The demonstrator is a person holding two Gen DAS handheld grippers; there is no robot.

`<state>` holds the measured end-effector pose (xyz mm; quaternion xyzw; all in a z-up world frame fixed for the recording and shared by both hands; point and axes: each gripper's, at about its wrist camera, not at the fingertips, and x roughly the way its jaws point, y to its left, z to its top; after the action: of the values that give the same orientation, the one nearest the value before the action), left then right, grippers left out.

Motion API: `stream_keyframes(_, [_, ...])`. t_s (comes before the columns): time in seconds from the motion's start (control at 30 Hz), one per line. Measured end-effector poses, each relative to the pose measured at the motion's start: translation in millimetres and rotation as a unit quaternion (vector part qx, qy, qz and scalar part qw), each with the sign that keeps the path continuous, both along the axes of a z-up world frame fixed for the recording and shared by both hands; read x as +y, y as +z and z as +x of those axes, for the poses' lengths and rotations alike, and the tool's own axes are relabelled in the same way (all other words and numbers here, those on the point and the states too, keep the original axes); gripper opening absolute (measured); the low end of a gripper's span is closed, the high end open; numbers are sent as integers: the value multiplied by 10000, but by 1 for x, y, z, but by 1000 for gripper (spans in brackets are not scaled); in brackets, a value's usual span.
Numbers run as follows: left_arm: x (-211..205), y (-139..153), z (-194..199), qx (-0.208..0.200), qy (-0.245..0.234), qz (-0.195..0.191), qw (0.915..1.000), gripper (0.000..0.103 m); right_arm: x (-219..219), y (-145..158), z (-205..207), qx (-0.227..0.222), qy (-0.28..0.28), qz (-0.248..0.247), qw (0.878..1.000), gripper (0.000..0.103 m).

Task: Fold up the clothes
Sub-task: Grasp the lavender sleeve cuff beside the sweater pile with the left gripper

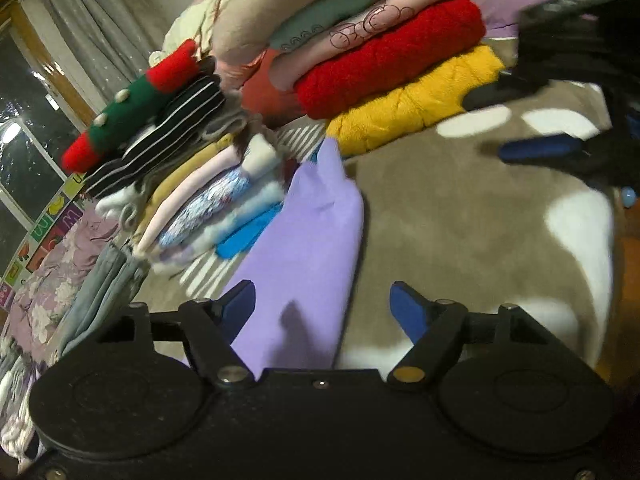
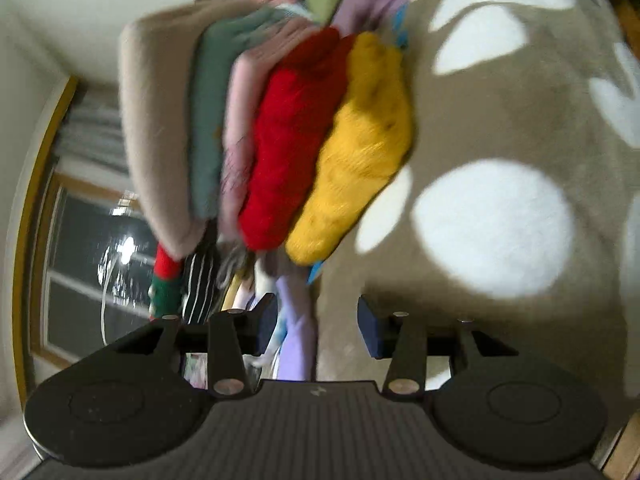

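**Tongs open over a lilac garment that runs away from the left one**

The left tongs point(image 1: 322, 304) stand wide open with nothing between the blue pads, held just above the near end of a lilac garment point(image 1: 308, 236). That garment lies flat on the spotted blanket point(image 1: 460, 216) covering the bed. Its long axis runs straight ahead from the left tongs toward the stacks, narrowing to a point near the yellow fleece point(image 1: 412, 104). Its near end passes under the left tongs, so the left hand is clearly the nearer one.

The right tongs point(image 2: 318, 324) are also spread apart and empty. In the left view they show blurred at the far right, well off the garment; in their own view only a strip of lilac sits beside the left pad.

Two stacks of folded clothes flank the far end: a small stack point(image 1: 192, 184) to the left and a big stack point(image 1: 380, 48) behind.

Whether the lilac piece is already folded narrow or lies partly folded cannot be settled: its shape fits both.
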<state>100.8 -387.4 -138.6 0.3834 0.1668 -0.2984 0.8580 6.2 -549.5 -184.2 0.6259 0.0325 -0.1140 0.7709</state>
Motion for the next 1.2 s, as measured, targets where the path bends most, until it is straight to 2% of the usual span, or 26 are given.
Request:
stream_keyframes(0.03, [-8,-1,4,-62,4,59,10000,67,-1,-2,-1,17,-55,26,10000,45])
stream_keyframes(0.07, [-16,-2,8,-126,6,127,9998,56,-3,-3,-1,35,-110,52,9999,44])
stream_keyframes(0.13, [-30,-7,12,-296,-26,295,9991,47,-5,-7,-2,49,-210,110,9997,44])
stream_keyframes(0.27, [-58,-16,18,-654,-141,629,9958,46,-9,-12,-4,-6,-374,245,9990,44])
stream_keyframes(0.3, [-64,-19,18,-674,-253,731,9947,41,-9,-14,-4,-20,-415,279,9987,44])
stream_keyframes(0.37, [-76,-25,18,-741,-500,954,9914,22,-11,-16,-5,-48,-497,347,9982,44])
stream_keyframes(0.47, [-85,-34,15,-1047,-920,1372,9807,16,-14,-20,-8,-94,-631,454,9969,44])
stream_keyframes(0.63, [-81,-30,17,-975,-1102,1380,9794,16,-14,-21,-3,-52,-643,447,9969,44])
stream_keyframes(0.73, [-79,-31,11,-1127,-1058,1361,9786,16,-15,-22,-6,-45,-642,451,9969,45])
stream_keyframes(0.8, [-74,-29,5,-1192,-891,1271,9807,19,-14,-22,-8,-42,-652,440,9969,45])
stream_keyframes(0.87, [-66,-26,-2,-1235,-672,1157,9833,37,-15,-22,-12,-56,-659,451,9968,45])
stream_keyframes(0.93, [-58,-24,-6,-1223,-414,1033,9862,44,-16,-21,-16,-72,-650,470,9968,45])
stream_keyframes(1.03, [-53,-22,-8,-1220,-165,975,9876,47,-16,-20,-22,-101,-649,501,9966,46])
stream_keyframes(1.2, [-65,-23,6,-1210,-65,1084,9867,47,-16,-20,-20,-116,-689,509,9963,47])
